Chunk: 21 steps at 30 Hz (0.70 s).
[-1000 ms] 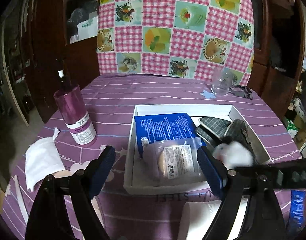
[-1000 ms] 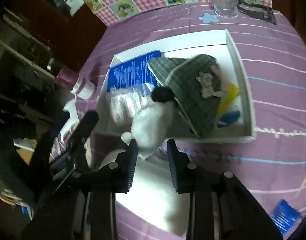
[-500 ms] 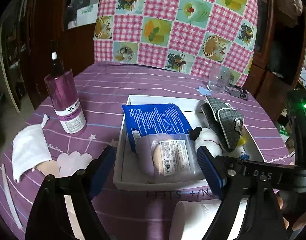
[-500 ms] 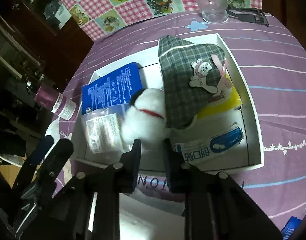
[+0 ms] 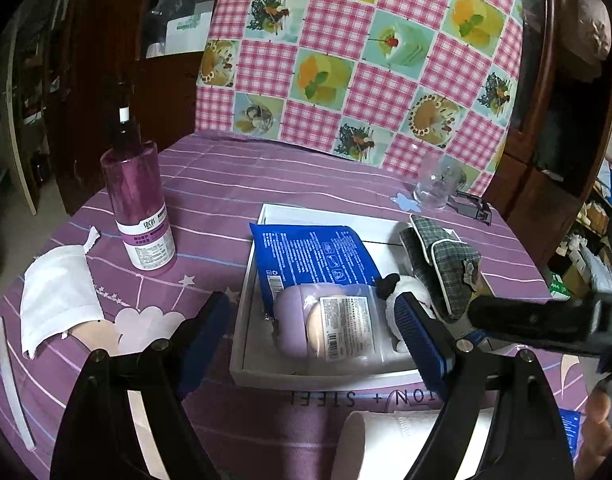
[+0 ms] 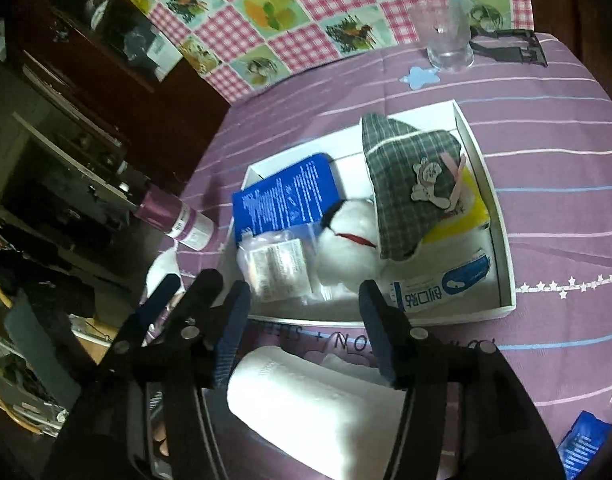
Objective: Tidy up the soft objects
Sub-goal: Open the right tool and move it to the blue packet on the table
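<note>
A white box (image 6: 491,184) on the purple tablecloth holds a blue packet (image 6: 286,200), a bagged purple pouch (image 6: 278,268), a white plush (image 6: 346,248) with a black ear, a plaid pouch (image 6: 410,184) and a plaster pack (image 6: 442,284). My right gripper (image 6: 306,320) hovers at the box's near wall. Its jaws are opening, and the plush lies free just beyond the tips. My left gripper (image 5: 314,336) stands open over the box's near left corner, above the bagged pouch (image 5: 330,328), holding nothing. The plush (image 5: 402,292) peeks out behind its right finger.
A white roll (image 6: 306,400) lies on the table in front of the box, under my right gripper. A purple bottle (image 5: 140,208) and a white cloth (image 5: 58,296) sit left of the box. A glass (image 5: 436,184) and a black clip (image 6: 514,48) stand behind it. A small blue packet (image 6: 582,444) lies near right.
My right gripper carried the white plush from the table into the box, then spread its jaws and let it go. The left gripper stayed open in about the same place.
</note>
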### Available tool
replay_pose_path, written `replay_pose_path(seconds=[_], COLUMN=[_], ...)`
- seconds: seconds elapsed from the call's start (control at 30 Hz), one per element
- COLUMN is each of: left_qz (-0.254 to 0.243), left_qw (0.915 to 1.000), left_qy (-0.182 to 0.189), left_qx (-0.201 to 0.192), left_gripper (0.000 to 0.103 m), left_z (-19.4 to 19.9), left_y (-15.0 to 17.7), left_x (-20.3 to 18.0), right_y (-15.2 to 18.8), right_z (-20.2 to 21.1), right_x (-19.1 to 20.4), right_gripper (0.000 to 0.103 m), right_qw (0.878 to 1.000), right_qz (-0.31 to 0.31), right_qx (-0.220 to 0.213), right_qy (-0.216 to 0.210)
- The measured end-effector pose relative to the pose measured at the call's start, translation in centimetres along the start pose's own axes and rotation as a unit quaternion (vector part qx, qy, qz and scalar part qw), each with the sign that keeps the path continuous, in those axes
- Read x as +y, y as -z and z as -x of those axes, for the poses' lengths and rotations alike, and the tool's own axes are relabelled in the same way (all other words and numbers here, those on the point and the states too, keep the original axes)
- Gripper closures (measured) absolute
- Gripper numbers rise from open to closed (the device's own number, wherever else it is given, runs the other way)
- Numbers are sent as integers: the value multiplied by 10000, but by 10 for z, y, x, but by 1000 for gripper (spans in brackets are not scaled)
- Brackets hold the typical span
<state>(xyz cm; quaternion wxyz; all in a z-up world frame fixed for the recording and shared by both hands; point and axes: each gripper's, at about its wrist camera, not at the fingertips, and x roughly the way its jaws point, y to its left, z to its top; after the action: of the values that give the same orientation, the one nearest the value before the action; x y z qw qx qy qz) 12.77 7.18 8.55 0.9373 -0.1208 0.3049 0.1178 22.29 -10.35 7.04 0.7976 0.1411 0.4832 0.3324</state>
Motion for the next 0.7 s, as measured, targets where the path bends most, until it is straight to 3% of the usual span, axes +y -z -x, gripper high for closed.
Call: replay_pose_path(seconds=[0.27,0.4,0.7], left_qz=[-161,-328,-757], left_qw=[9996,9986,9932], left_qy=[246,418,871], left_qx=[13,-18,-152], left_gripper=[18,18,18], left_z=[5,12,29], left_y=[1,4,14], left_x=[-13,-24,-54], right_y=[-2,2,28], right_z=[10,19,54], right_x=[1,9,3], right_gripper=[45,45,45], right_qw=[9995,9967,9895], right_qz=[7,347,694], right_qx=[-155,-218,-137], right_qy=[257,706,1263])
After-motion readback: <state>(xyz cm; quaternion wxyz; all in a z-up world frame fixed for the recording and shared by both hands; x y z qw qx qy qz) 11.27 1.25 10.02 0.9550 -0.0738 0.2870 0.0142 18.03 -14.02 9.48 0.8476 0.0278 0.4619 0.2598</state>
